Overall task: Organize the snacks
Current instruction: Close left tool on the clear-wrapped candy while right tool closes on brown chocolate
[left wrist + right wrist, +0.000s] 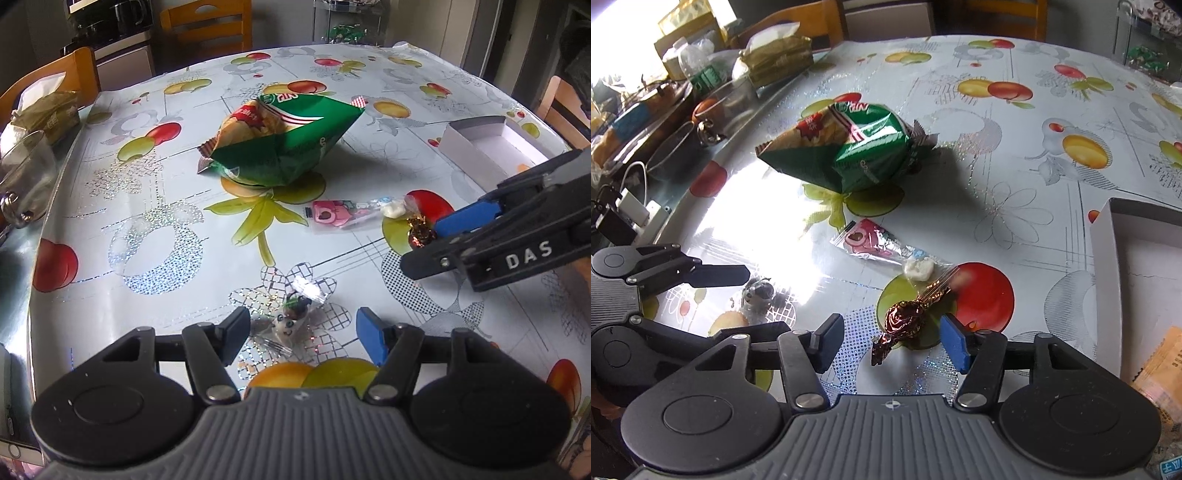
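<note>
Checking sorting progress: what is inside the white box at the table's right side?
In the right wrist view the white box holds an orange packet near its close end; the rest of the visible floor is bare. The nearest corner runs out of frame and stays unseen.

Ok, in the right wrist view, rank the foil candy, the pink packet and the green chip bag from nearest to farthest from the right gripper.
1. Foil candy: lying between the open fingers of the right gripper, untouched by either pad.
2. Pink packet: on the table just beyond the candy, slightly left.
3. Green chip bag: farthest, further back toward the table's middle.
</note>
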